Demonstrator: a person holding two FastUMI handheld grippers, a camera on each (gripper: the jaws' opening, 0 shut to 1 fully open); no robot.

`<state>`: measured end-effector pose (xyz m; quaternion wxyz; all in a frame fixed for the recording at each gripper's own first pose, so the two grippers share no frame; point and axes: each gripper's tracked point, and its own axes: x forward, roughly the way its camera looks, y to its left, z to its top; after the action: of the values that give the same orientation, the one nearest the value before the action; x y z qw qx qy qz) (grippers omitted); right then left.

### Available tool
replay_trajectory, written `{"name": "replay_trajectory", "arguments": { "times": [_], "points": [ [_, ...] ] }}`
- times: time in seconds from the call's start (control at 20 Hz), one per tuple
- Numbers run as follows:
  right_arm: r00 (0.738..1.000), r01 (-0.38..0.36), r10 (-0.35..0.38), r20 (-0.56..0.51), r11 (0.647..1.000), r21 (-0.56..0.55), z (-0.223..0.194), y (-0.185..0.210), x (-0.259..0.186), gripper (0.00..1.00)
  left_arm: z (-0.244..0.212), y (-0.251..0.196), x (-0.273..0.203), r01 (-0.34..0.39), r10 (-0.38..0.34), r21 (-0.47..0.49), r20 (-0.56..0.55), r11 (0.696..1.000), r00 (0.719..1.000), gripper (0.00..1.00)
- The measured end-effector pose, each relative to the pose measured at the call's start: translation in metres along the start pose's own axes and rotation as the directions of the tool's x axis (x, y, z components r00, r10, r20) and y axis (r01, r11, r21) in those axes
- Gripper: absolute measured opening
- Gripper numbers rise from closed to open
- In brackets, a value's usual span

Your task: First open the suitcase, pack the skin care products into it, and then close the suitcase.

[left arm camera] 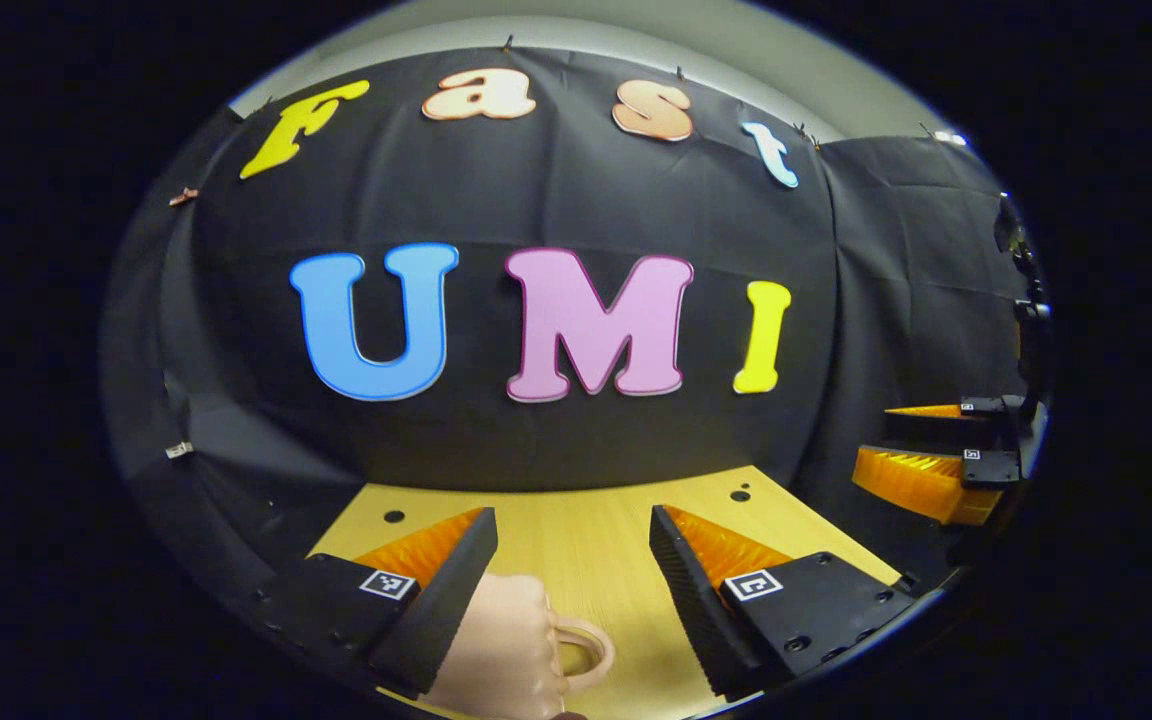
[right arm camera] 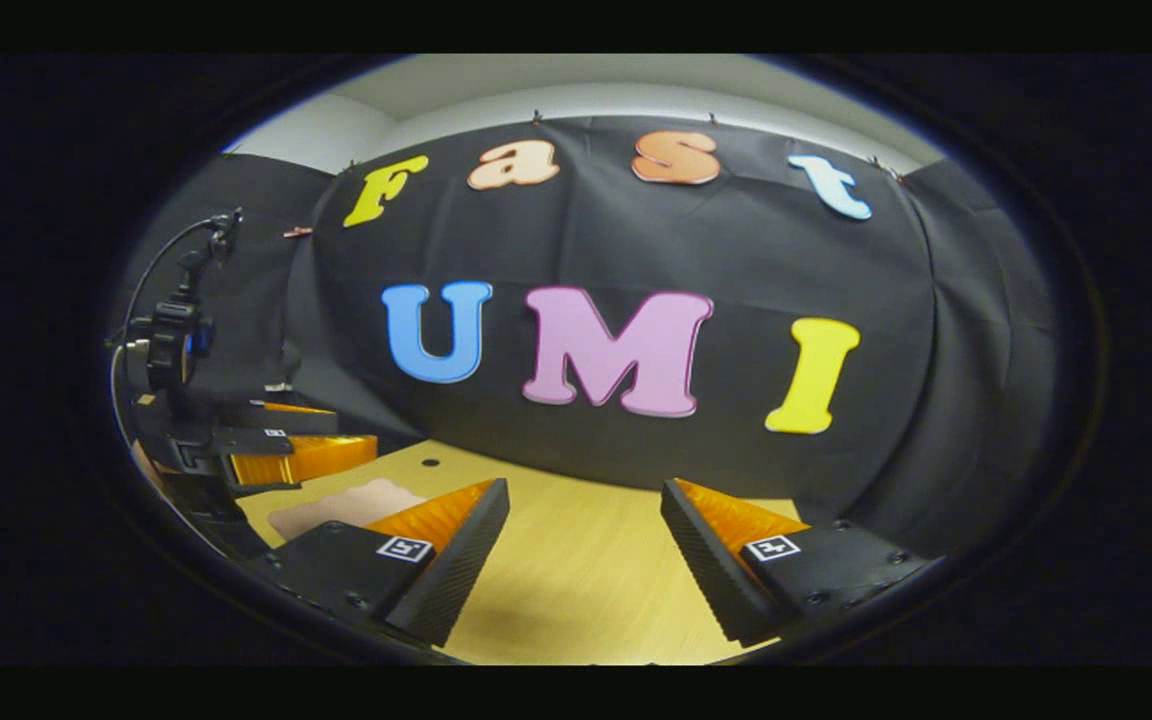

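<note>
A small pale pink suitcase lies on the wooden table, its loop handle pointing right. In the left gripper view it sits low between my left gripper fingers, which stand open above it without touching it. Its closed state is hard to judge from here. In the right gripper view the suitcase shows as a pink patch at the left, under the left gripper. My right gripper is open over bare table. The right gripper also appears far right in the left gripper view, jaws apart.
The black cloth wall closes off the back and sides of the table. Small round holes mark the tabletop near its far edge. A camera mount with a cable rises above the left gripper.
</note>
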<state>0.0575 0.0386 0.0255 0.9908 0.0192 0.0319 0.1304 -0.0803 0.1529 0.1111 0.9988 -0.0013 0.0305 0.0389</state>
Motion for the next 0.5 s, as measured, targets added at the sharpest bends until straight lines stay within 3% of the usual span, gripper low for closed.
{"name": "replay_trajectory", "arguments": {
  "times": [0.25,0.5],
  "points": [
    [0.99,0.056,-0.056,0.133,0.998,0.003,0.04,-0.004,-0.014,0.96,0.039,0.011,-0.024,-0.051,0.055,-0.041,0.106,0.998,0.993,0.96],
    [0.99,0.049,-0.06,0.128,0.995,0.09,0.038,-0.002,-0.016,0.96,0.042,0.022,-0.029,-0.085,0.091,-0.053,0.109,0.995,0.99,0.96]
  ]
}}
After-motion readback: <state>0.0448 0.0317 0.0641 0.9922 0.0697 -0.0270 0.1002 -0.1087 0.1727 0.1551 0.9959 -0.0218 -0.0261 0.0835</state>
